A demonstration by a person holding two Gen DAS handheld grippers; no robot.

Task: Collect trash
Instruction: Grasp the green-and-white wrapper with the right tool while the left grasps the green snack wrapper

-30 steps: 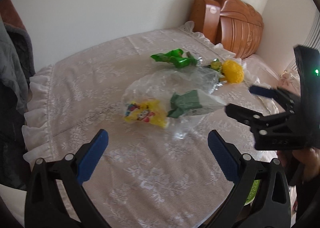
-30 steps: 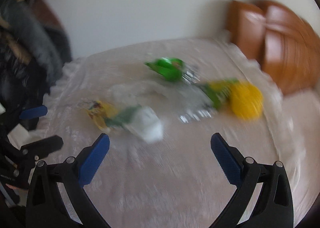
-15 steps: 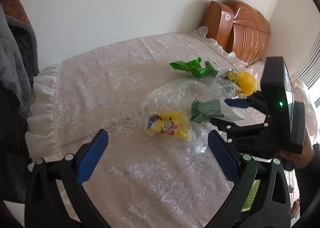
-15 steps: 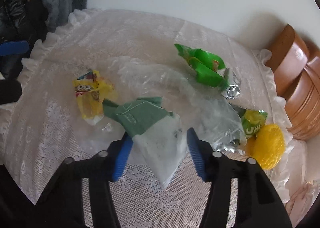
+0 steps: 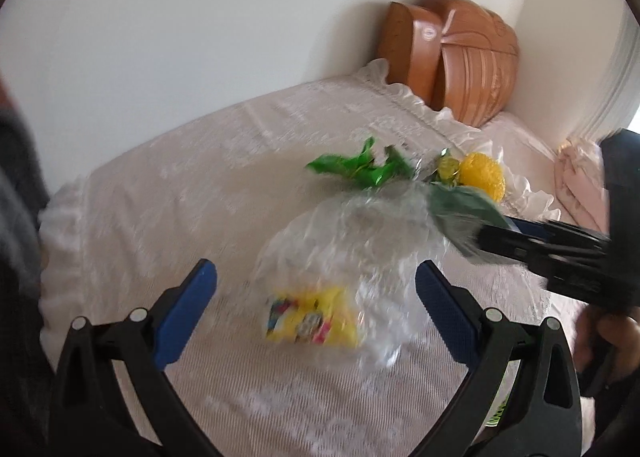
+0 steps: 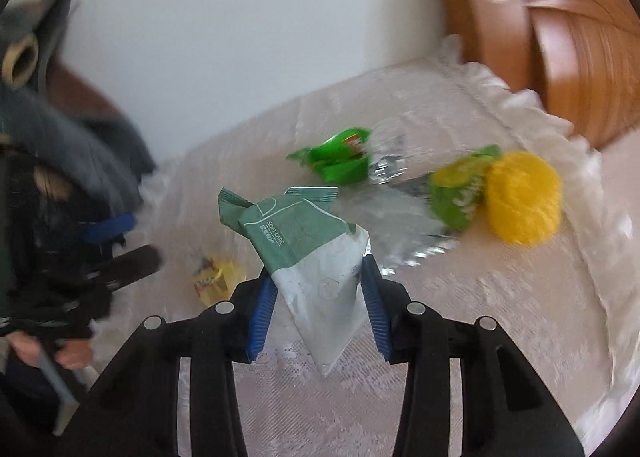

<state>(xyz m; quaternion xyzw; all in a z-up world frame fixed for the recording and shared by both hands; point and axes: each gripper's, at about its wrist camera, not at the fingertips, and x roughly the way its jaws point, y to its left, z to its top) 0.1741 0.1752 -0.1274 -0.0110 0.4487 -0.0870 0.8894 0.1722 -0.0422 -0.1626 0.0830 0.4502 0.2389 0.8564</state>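
My right gripper (image 6: pixel 320 309) is shut on a green-and-white packet (image 6: pixel 308 257), which hangs lifted above the lace-covered table (image 6: pixel 460 337). In the left wrist view the same packet (image 5: pixel 460 205) sticks out of the right gripper (image 5: pixel 500 233) at the right. My left gripper (image 5: pixel 316 273) is open above a crumpled clear plastic bag (image 5: pixel 360 233) and a yellow cartoon wrapper (image 5: pixel 312 321). Farther back lie a bright green wrapper (image 5: pixel 360 169), a green-and-yellow wrapper (image 6: pixel 456 189) and a yellow netted ball (image 6: pixel 522 197).
A carved wooden chair back (image 5: pixel 448 65) stands against the white wall at the table's far right corner. Dark clothes (image 6: pixel 60 137) hang at the left edge. A frilled cloth edge (image 5: pixel 528 197) marks the table's right side. A hand (image 6: pixel 72 357) holds the left gripper.
The right gripper shut on the green-and-white packet and lifted it off the plastic bag. The left gripper moved in over the yellow wrapper and stayed open.
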